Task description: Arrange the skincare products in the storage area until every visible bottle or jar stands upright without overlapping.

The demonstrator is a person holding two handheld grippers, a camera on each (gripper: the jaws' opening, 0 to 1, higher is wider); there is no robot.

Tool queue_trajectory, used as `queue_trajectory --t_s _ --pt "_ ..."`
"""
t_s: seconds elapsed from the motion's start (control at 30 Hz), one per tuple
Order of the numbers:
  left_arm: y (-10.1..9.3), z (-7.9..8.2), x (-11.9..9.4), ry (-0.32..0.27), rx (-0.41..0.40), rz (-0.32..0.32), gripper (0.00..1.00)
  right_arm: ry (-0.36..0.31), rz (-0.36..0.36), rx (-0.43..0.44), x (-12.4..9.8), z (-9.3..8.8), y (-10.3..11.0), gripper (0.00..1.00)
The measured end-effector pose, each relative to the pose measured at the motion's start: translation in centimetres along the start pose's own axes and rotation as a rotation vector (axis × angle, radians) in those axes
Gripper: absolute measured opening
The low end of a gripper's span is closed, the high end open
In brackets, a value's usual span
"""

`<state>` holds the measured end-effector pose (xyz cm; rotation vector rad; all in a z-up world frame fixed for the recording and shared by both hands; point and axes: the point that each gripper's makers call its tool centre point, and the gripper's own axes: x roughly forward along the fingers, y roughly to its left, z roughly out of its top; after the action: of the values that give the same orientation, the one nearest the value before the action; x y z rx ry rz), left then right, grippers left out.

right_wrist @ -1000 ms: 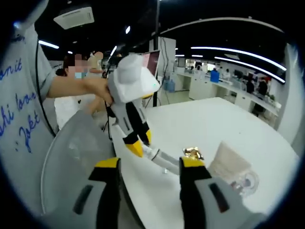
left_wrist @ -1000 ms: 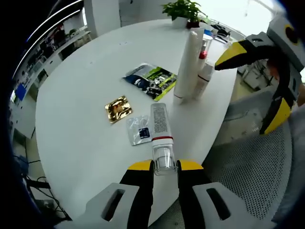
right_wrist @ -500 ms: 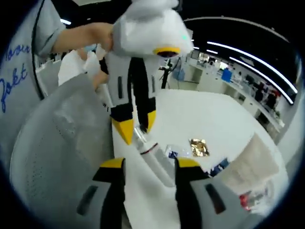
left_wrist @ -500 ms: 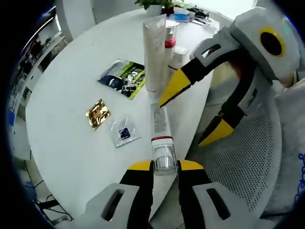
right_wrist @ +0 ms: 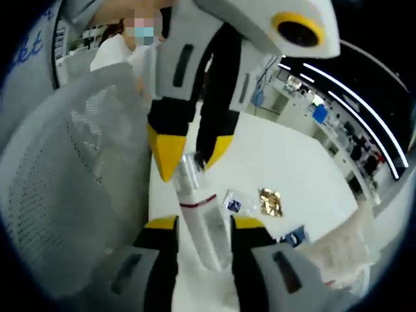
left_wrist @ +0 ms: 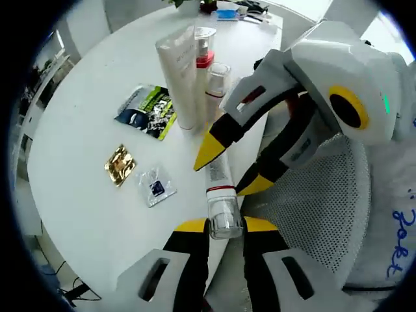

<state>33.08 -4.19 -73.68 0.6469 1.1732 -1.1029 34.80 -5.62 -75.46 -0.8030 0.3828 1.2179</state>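
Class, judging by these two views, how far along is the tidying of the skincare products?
Done: a tall tube and two bottles stand upright together. In hand: the left gripper holds a lying tube by its clear cap; the right gripper straddles its body. Left: standing it upright.

- blue handwritten-style lettering is showing on the person's grey shirt [left_wrist: 398, 224] at the right edge of the left gripper view; it is reading roughly "jokt".
- print is running along the tube [left_wrist: 218, 175] lying on the bench, too small to read.
- the green and black sachet [left_wrist: 147, 112] is carrying print too blurred to read.
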Motion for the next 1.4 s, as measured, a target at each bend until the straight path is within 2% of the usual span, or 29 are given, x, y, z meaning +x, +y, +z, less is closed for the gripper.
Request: queue_trajectory --t_s 0.37,0.47,0.63,0.7,0.9,0.97,1.03,1.1,1.2,1.3,1.37,1.4 --pt "-0.3 1.0 -0.1 0.062 0.073 -0.019 0.15 0.037 -0.006 -0.061 0.1 -0.7 0.1 0.25" --pt "-0.2 1.5 -0.1 0.039 0.088 -0.021 0.15 0.048 -0.007 -0.043 0.0 -1.1 0.1 0.24" --pt "-0.2 2.2 -0.2 -0.017 0.103 -0.028 0.16 0.026 -0.018 -0.001 -0.4 -1.4 -0.3 0.23" --pt "-0.1 3.0 -0.4 -0.084 0.141 -0.029 0.16 0.017 -0.028 0.020 -0.6 -1.6 -0.6 0.23" --pt "0.7 3.5 -1.3 -0.200 0.088 -0.045 0.17 -0.018 -0.044 0.104 -1.4 -1.9 -1.2 0.23" --pt "1.0 3.6 -1.6 -0.248 0.052 -0.046 0.20 -0.044 -0.047 0.155 -1.6 -2.0 -1.2 0.23" --pt "1.6 4.2 -2.2 -0.335 -0.002 -0.054 0.23 -0.078 -0.052 0.213 -1.8 -1.8 -1.2 0.23" --pt "1.8 4.4 -2.8 -0.410 -0.069 -0.072 0.22 -0.113 -0.070 0.265 -2.2 -1.6 -1.6 0.23" --pt "2.0 4.5 -3.2 -0.493 -0.148 -0.088 0.23 -0.153 -0.075 0.324 -2.6 -1.4 -2.0 0.23" --pt "2.2 5.1 -3.7 -0.604 -0.200 -0.121 0.23 -0.189 -0.072 0.375 -2.8 -1.1 -2.2 0.23" --pt "2.0 5.3 -3.7 -0.647 -0.259 -0.160 0.22 -0.219 -0.070 0.402 -3.0 -0.7 -2.3 0.23" --pt "1.8 5.4 -3.7 -0.662 -0.260 -0.170 0.23 -0.234 -0.065 0.423 -3.1 -0.4 -2.4 0.23"
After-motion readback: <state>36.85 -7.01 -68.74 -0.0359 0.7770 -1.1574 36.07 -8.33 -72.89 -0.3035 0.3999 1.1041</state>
